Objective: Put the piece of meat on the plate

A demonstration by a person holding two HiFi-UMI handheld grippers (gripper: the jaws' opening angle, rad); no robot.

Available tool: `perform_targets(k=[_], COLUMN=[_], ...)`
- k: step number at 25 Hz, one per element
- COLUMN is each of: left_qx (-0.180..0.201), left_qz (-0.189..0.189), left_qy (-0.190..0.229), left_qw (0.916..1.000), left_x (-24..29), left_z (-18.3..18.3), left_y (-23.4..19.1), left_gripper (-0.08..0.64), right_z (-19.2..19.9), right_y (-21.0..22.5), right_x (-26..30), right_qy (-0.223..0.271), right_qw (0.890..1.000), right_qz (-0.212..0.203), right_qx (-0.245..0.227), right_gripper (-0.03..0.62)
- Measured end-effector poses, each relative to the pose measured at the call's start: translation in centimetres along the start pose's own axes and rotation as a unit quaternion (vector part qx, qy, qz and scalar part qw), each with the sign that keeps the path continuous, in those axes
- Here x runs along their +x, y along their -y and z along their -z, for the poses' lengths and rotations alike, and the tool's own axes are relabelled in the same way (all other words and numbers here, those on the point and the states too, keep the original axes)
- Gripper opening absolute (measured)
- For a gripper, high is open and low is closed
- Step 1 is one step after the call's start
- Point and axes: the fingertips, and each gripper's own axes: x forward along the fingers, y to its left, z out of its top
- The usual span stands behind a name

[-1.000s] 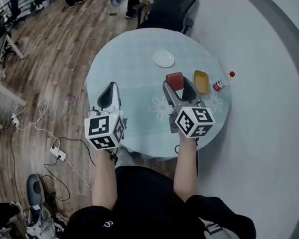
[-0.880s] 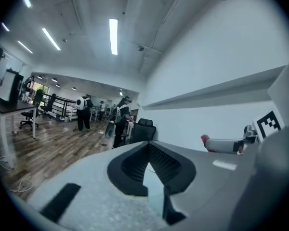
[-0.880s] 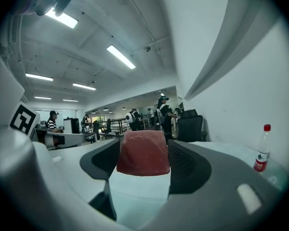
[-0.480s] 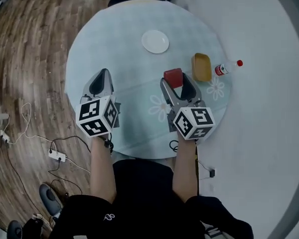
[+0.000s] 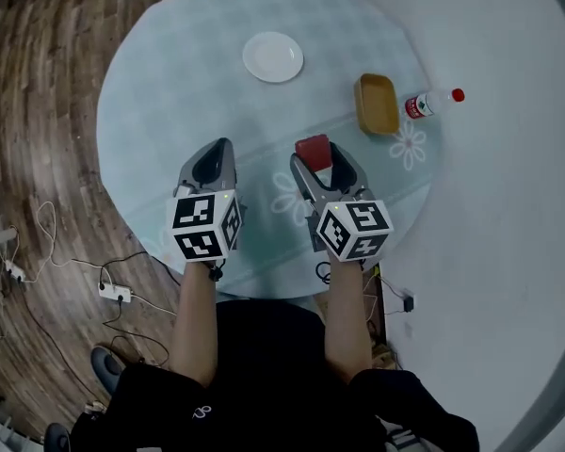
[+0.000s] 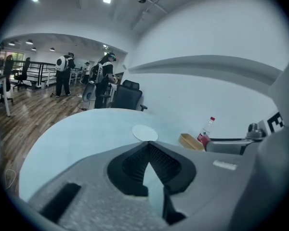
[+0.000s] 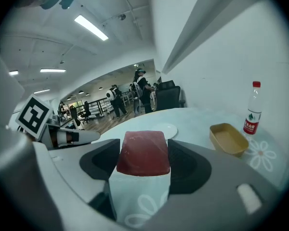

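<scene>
The right gripper (image 5: 320, 161) has its jaws closed to the width of the piece of meat (image 7: 143, 153), a dark red, flat-topped block seated between the two black pads near their tips, with both flanks apparently touching rubber; it sits over the near right part of the round table (image 5: 169, 83), well short of the white plate (image 5: 273, 56), which lies empty toward the far side; the left gripper (image 6: 147, 150) is idle above the near left part of the table, its pads brought together at the tips with only a thin wedge of cloth showing behind them and nothing held. The block looks light and squashy rather than rigid, with a matt, slightly mottled skin that may be tacky or slick; a moderate squeeze across its two broad side faces, as now, seems the safest hold, since a harder pinch could bulge it out forward. Whether its underside is clear of the cloth or resting on it cannot be told from either view; its far end and the near rim of the plate are masked by the block itself in the right gripper view; a yellow tray (image 5: 378, 104) and a bottle (image 5: 431, 104) stand off to the right, apart from the path.
</scene>
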Motion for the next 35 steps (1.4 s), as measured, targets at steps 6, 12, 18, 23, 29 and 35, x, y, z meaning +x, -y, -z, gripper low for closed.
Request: perform_targets(k=[6,12,18,23,29,35], left_qx=[-0.011,-0.026,-0.043,-0.064,-0.079,-0.079], left_qz=[-0.015,-0.031,-0.041,-0.062,-0.08,-0.083], left_qy=[-0.037,-0.051,-0.05,-0.047,-0.05,-0.035], left_qw=[0.9992,0.9979,0.997,0.9949,0.9924,0.9928], left_x=[-0.1,0.1,0.5,0.4,-0.7,-2.0], left_z=[2.6,3.6,3.3,3.4,4.2,3.1], left_y=[-1.9,-3.6,-5.7,-8.2,-9.9,-10.9], left_gripper=[-0.005,-0.005,-0.005,-0.005,-0.005,-0.005], right_z=[3.1,3.4,1.2,1.0,-0.1,-1.9], right_y=[-0.3,0.2,3.2,5.3,8.2,8.2], right_x=[4.3,11.6,19.7,25.4,29.5,29.8], right_qy=[-0.054,-0.117,-0.151,-0.188,-0.195,-0.154], right_qw=[0.998,0.978,0.962,0.958,0.974,0.986], right_qz=[-0.041,-0.101,-0.1,-0.106,-0.052,-0.031], right_qx=[-0.017,-0.143,-0.206,-0.191,-0.101,-0.049], right_gripper=[0.324,0.324,0.324,0.324,0.325,0.324])
